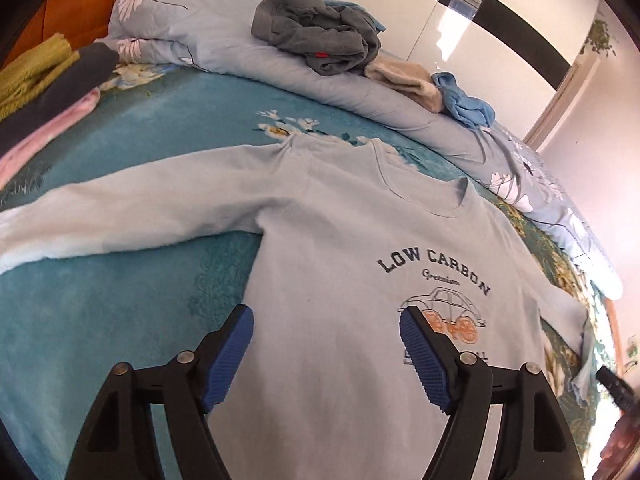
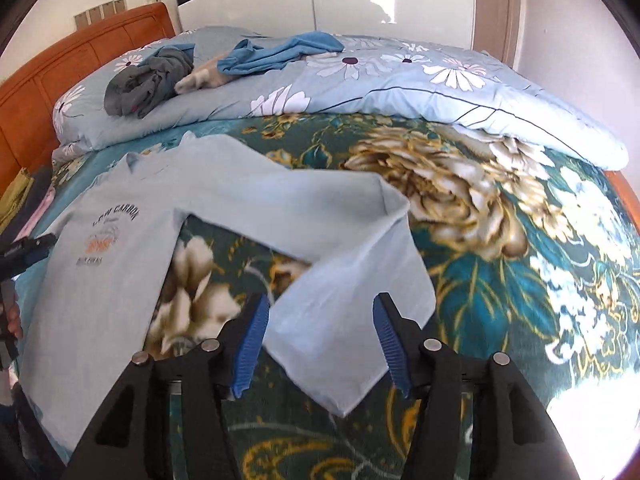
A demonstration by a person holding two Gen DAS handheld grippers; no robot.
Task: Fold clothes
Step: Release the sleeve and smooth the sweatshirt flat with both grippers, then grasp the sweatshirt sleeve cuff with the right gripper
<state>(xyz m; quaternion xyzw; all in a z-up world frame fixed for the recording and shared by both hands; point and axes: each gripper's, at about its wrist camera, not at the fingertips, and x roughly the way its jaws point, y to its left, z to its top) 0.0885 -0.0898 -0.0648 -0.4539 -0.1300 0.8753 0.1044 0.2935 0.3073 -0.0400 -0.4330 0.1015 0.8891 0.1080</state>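
A light blue long-sleeved shirt point(image 1: 344, 240) printed "LOW CARBON" lies face up on the teal floral bed cover point(image 1: 120, 320). My left gripper point(image 1: 326, 316) is open and empty, above the shirt's chest near the left side seam. In the right wrist view the shirt point(image 2: 120, 264) lies to the left, and its right sleeve point(image 2: 348, 280) bends back toward me. My right gripper point(image 2: 320, 308) is open, with the sleeve's cuff end lying between its blue pads point(image 2: 252, 344) and not clamped.
A pale blue daisy-print duvet point(image 2: 400, 84) is bunched along the far side of the bed. On it lie a grey garment point(image 1: 320, 36), a beige one point(image 1: 404, 80) and a blue one point(image 2: 280, 54). Folded green, dark and pink items point(image 1: 48, 92) sit at the far left. An orange headboard point(image 2: 80, 60) stands behind.
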